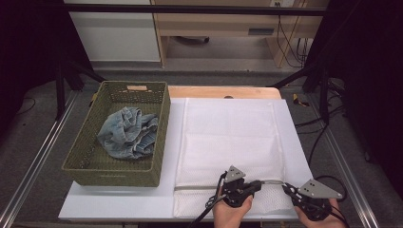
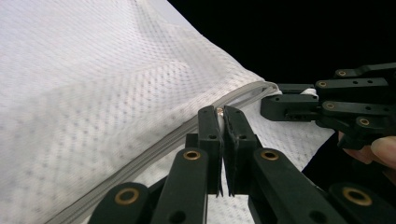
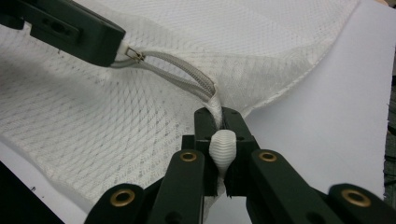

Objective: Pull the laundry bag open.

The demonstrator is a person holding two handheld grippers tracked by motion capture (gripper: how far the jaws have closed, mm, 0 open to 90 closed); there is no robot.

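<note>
High view, mesh bag: a white mesh laundry bag (image 1: 231, 142) lay flat on a white sheet (image 1: 119, 202) over the table, right of centre, its zipper edge at the near end
High view, left gripper: the left gripper (image 1: 259, 183) sat at the near edge of the bag, held in a hand (image 1: 231, 213), its jaws pointing right along the zipper (image 1: 273, 181)
High view, right gripper: the right gripper (image 1: 286, 187) was just right of it at the bag's near right corner, jaws pointing left; the two tips stood close together
High view, basket: a green woven basket (image 1: 90, 161) stood to the left on the sheet, well apart from the bag, with crumpled blue denim (image 1: 127, 132) inside
Left gripper view, grip: the left gripper (image 2: 223, 112) had its jaws pressed together on the small metal zipper pull (image 2: 219, 111) at the grey zipper line (image 2: 154, 147) of the bag (image 2: 93, 84); the right gripper (image 2: 268, 107) showed to the right, at the bag's corner
Right gripper view, grip: the right gripper (image 3: 218, 114) pinched a bunched fold of white fabric (image 3: 222, 149) at the bag's corner, jaws closed on it; the zipper (image 3: 182, 70) arched up and left to the left gripper (image 3: 116, 53), which held the pull (image 3: 135, 55); the white sheet (image 3: 336, 116) lay bare to the right
</note>
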